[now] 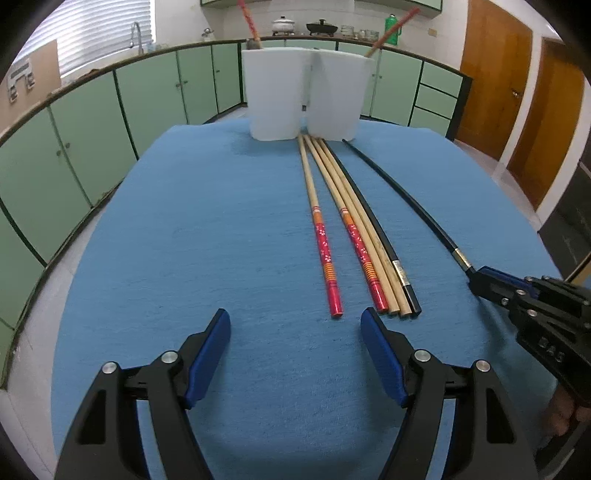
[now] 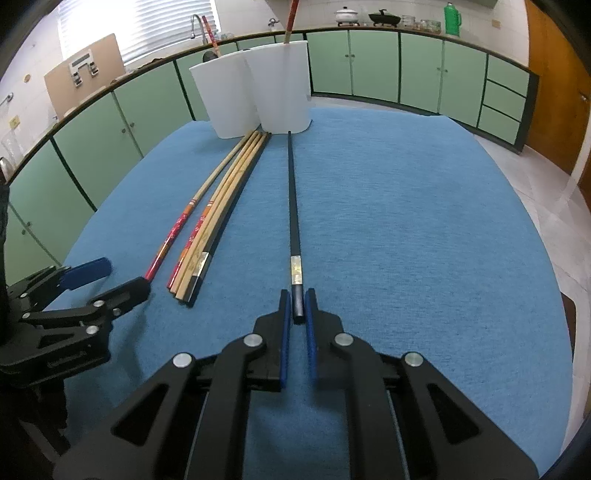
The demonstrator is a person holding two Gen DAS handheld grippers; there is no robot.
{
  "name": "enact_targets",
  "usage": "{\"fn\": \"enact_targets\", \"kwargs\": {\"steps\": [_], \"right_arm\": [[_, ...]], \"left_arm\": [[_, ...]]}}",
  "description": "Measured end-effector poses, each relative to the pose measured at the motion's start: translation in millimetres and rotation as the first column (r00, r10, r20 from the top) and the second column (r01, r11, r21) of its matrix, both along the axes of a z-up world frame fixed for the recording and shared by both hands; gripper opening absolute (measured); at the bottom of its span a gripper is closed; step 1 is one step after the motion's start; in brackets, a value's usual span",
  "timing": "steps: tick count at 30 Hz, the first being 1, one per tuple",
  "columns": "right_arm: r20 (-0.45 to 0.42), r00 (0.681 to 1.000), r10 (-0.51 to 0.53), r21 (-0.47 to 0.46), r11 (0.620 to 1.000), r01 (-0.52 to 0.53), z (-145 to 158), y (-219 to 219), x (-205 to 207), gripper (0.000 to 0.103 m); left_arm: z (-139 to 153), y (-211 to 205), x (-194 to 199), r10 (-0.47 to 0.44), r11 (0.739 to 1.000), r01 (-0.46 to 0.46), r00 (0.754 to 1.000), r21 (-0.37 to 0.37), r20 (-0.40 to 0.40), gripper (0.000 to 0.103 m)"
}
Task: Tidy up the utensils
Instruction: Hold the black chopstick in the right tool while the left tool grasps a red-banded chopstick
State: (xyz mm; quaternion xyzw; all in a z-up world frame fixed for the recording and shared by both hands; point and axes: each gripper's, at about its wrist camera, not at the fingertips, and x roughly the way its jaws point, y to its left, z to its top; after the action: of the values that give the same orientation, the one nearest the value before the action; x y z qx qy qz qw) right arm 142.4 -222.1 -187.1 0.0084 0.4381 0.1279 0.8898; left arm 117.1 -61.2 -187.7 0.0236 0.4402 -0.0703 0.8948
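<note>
Several chopsticks lie side by side on the blue cloth (image 1: 184,258): two red-patterned ones (image 1: 325,254), two plain wooden ones (image 1: 373,251) and a black one (image 1: 373,236). A separate black chopstick (image 2: 293,206) lies to their right, its near end between the narrow jaws of my right gripper (image 2: 297,306), which also shows in the left wrist view (image 1: 480,280). My left gripper (image 1: 295,325) is open and empty, just short of the near ends of the red chopsticks. Two white holders (image 1: 303,96) stand at the far end, each with a red chopstick in it.
The table edge falls off on both sides to a tiled floor. Green cabinets (image 1: 92,129) line the back and left. Wooden doors (image 1: 495,74) stand at the right. Pots and a green flask (image 1: 393,27) sit on the far counter.
</note>
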Motion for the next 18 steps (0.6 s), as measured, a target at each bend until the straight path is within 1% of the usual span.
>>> {"fn": "enact_targets", "kwargs": {"steps": [3,6,10,12,15,17,18], "right_arm": [[0.001,1.0,0.031,0.005,0.999,-0.031,1,-2,-2,0.01],[-0.002,0.999,0.044,0.01,0.999,-0.044,1,-5,-3,0.01],[-0.002,0.999,0.051,0.002,0.999,-0.051,1,-4,0,0.011],[0.0,0.998,0.059,-0.008,0.998,-0.059,0,-1,0,0.012],[0.003,0.998,0.065,-0.026,0.998,-0.065,0,2,0,0.014],[0.004,0.998,0.063,-0.03,0.998,-0.063,0,3,1,0.014],[0.004,0.998,0.062,-0.032,0.998,-0.062,-1,3,1,0.014]], "left_arm": [[0,1,5,0.0,1.0,0.0,1.0,-0.003,0.004,0.071],[-1,3,7,0.006,1.0,-0.006,1.0,-0.011,0.004,0.068],[-1,2,7,0.007,1.0,-0.008,1.0,0.001,0.008,0.064],[-1,1,8,0.004,1.0,-0.004,1.0,0.002,0.01,0.059],[-1,-3,10,-0.008,1.0,0.008,1.0,0.004,0.015,0.045],[-1,-8,10,-0.026,1.0,0.026,0.999,0.008,0.019,0.032],[-1,-10,10,-0.03,0.999,0.03,0.999,0.013,0.02,0.031]]}}
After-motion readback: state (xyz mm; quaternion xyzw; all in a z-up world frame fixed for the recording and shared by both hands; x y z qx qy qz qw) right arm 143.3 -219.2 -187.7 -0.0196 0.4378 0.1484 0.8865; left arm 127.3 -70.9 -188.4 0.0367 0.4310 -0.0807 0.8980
